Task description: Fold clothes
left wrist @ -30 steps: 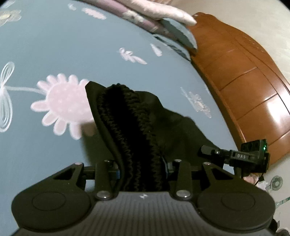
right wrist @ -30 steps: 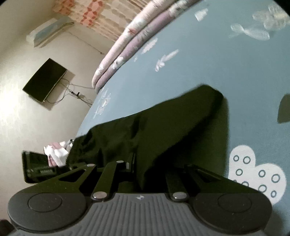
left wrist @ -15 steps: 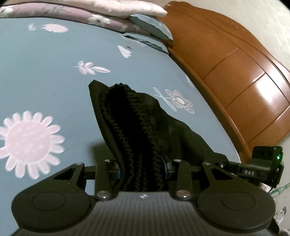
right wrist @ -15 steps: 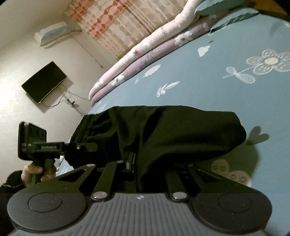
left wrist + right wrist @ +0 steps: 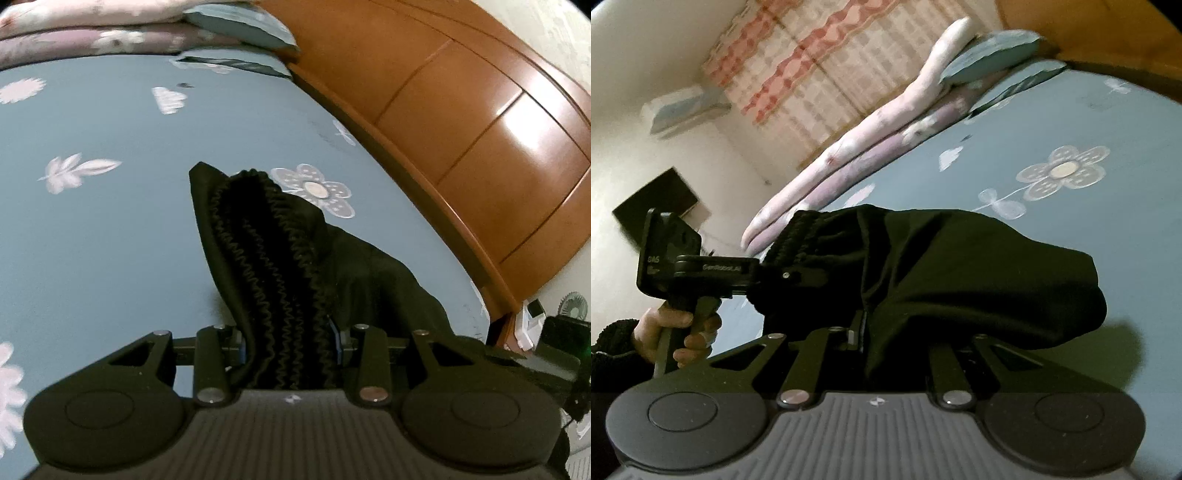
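The left gripper [image 5: 288, 343] is clamped on the bunched elastic waistband of the black trousers [image 5: 280, 258]; the right gripper [image 5: 886, 339] pinches their other end. The doubled garment hangs mid-frame above the blue bedsheet [image 5: 92, 240], so laying and smoothing seem left.

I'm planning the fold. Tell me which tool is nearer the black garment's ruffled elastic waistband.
Left. The left tool clamps the ruffled elastic waistband itself; the right tool grips plain black cloth away from it.
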